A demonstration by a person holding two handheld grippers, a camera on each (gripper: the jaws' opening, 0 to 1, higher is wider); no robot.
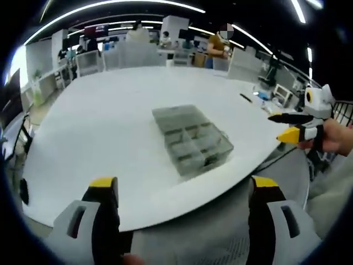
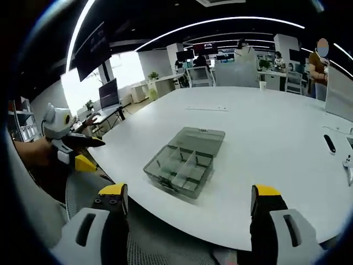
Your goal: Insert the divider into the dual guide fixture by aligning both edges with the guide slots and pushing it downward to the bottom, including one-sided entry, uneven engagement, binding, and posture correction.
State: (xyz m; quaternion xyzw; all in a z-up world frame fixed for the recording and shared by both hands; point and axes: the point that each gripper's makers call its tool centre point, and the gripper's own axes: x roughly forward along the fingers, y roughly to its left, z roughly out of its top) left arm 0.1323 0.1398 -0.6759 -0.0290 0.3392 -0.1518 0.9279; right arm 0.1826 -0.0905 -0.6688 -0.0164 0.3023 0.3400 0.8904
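You are holding both grippers back from the table edge, and much stays hard to read: the inner walls of the grey box are blurring together in both views, so a loose divider cannot be told apart from the fixed partitions, and the guide slots are too small to make out. In the left gripper view, your left gripper (image 1: 185, 193) is showing its yellow-tipped jaws spread wide apart with nothing between them, the translucent compartment box (image 1: 192, 139) is sitting ahead on the white table (image 1: 99, 121) with its lid lying open behind it, and your right gripper (image 1: 292, 126) is entering from the right in your hand (image 1: 336, 137), off the table edge (its jaws look slightly parted, holding nothing). In the right gripper view, the left gripper (image 2: 83, 152) is hovering at the left beyond the table edge, the box (image 2: 185, 161) is resting near the closest edge, and the right gripper (image 2: 190, 199) has its jaws standing wide apart and empty. Small dark items are lying at the table's far right, too small to name. Behind, desks, monitors, ceiling light strips and a standing person (image 2: 319, 66) are filling an open office.
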